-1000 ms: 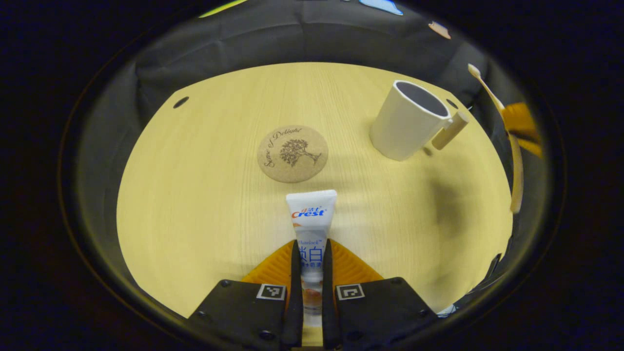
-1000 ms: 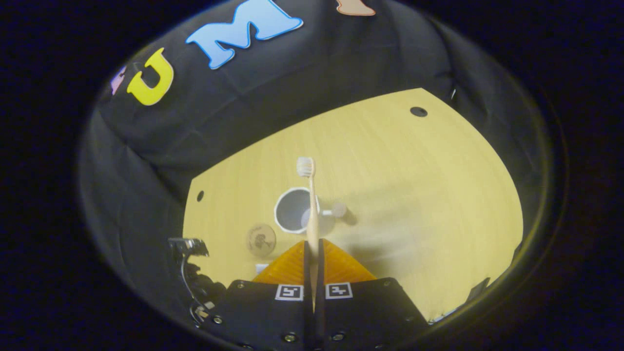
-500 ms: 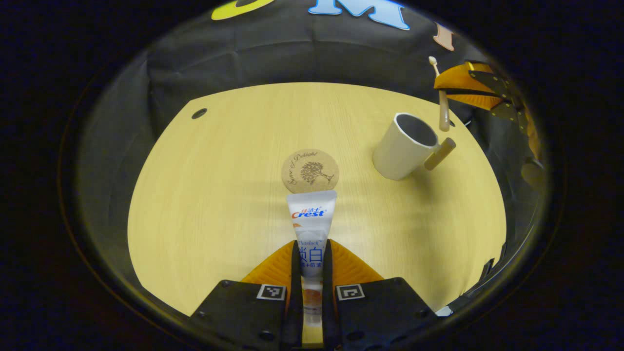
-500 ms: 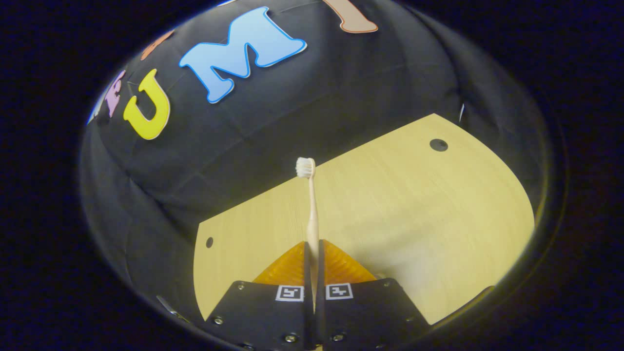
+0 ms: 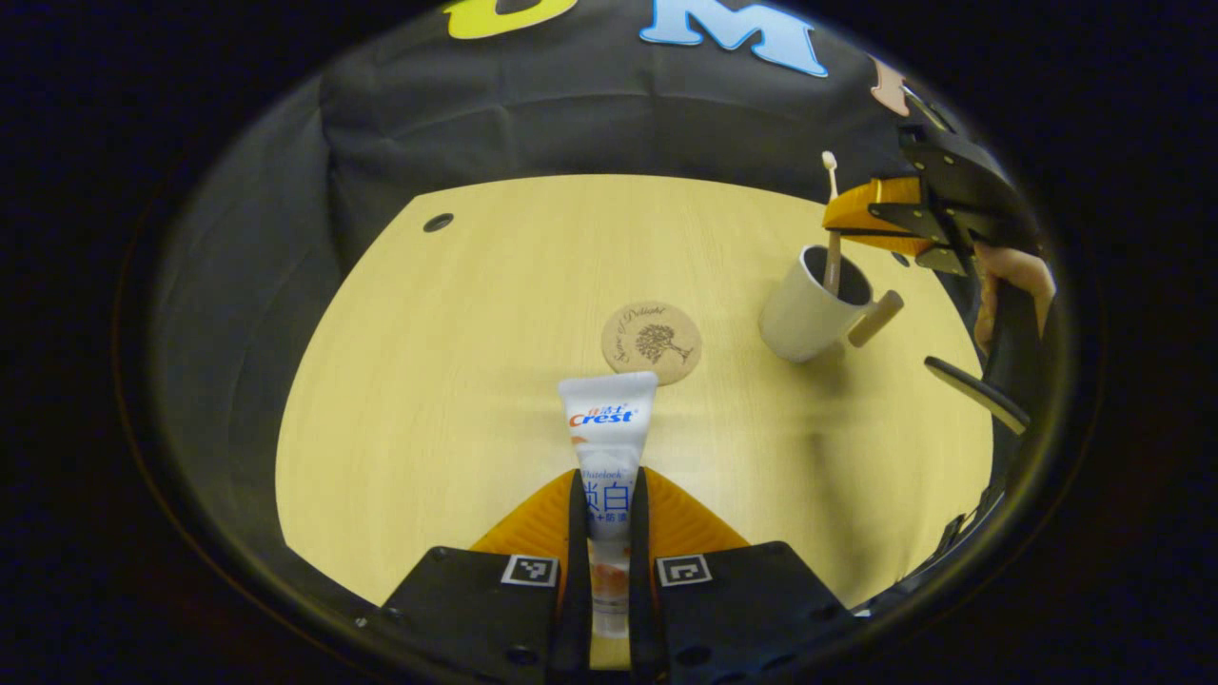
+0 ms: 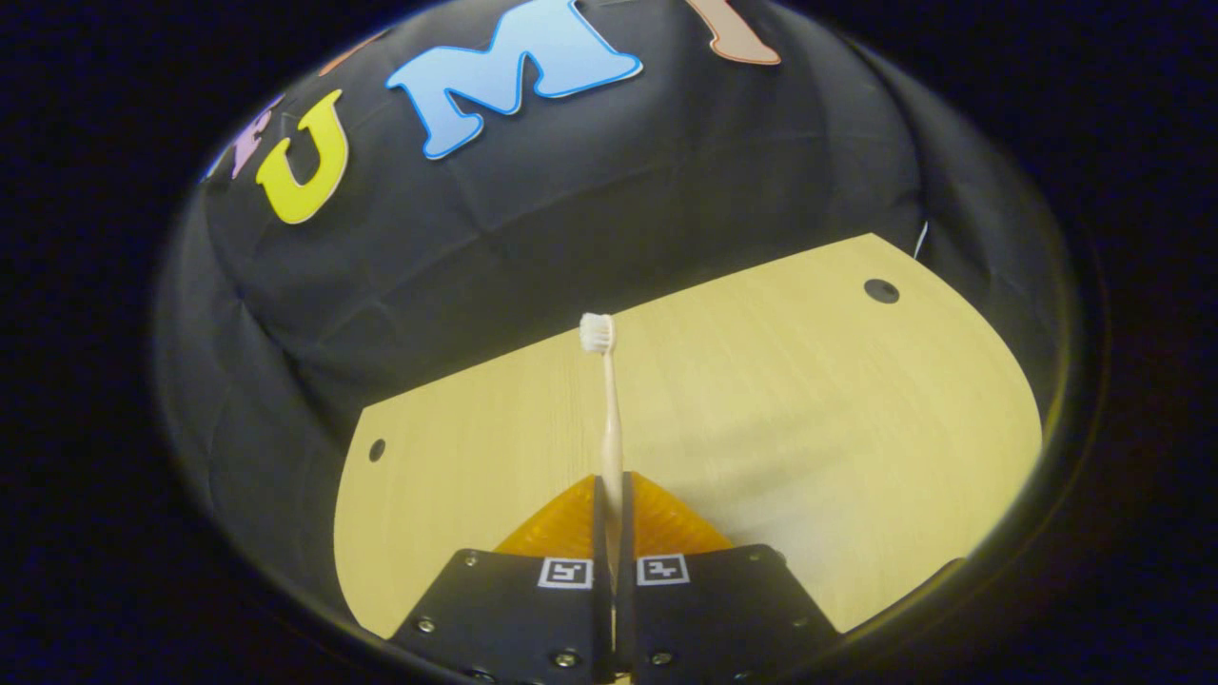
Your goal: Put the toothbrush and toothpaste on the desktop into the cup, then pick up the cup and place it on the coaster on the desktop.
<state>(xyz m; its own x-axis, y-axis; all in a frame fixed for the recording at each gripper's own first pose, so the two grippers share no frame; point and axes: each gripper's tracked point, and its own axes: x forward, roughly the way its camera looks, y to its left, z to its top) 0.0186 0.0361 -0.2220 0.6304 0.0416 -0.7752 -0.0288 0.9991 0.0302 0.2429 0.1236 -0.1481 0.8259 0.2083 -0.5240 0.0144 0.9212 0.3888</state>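
Observation:
My left gripper [image 5: 606, 509] is shut on a white toothpaste tube [image 5: 607, 428], held above the desktop [image 5: 457, 400]. Beyond the tube lies the round cork coaster [image 5: 652, 342]. At the right stands a white cup [image 5: 809, 309] with a wooden handle. My right gripper [image 5: 871, 214] hovers just over the cup, shut on a pale toothbrush [image 5: 833, 233] that stands upright, bristles up, with its lower end inside the cup's mouth. In the right gripper view, my right gripper [image 6: 609, 499] clamps the toothbrush [image 6: 607, 400] low on its handle, bristles pointing up and away.
The light wooden desktop [image 6: 809, 409] has small dark holes near its far corners [image 5: 438, 223] [image 6: 881, 290]. Black cloth wall rises behind it. A hand [image 5: 1013, 281] holds the right gripper at the right edge of the left gripper view.
The right gripper has come down over the cup, so the toothbrush's lower end now sits inside it. My left gripper has pulled back and risen with the toothpaste; coaster and cup look farther off.

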